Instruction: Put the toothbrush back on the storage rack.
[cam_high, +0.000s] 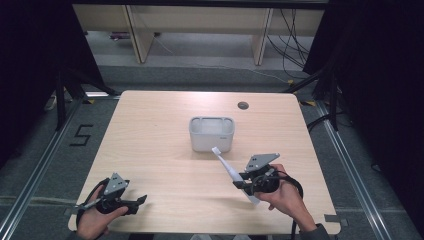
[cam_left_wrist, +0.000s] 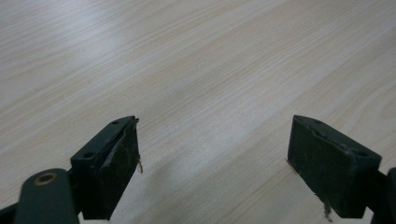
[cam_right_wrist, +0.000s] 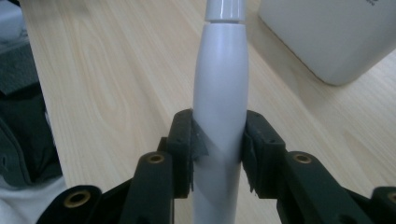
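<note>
Right gripper (cam_right_wrist: 218, 149) clamps a white toothbrush (cam_right_wrist: 219, 98) mid-handle, brush head tilted up toward the holder (cam_high: 211, 133), just short of it. Left gripper (cam_left_wrist: 215, 158), well left of the holder, gapes wide over bare table (cam_high: 160, 150).

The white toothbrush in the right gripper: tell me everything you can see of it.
The slim white plastic toothbrush has a glossy rounded handle, a seam ring where the neck narrows, and a small head at its far end. The right gripper clamps it mid-handle, both fingers pressed against its sides. It is held off the table, tilted, head pointing toward the white rectangular plastic holder.
</note>
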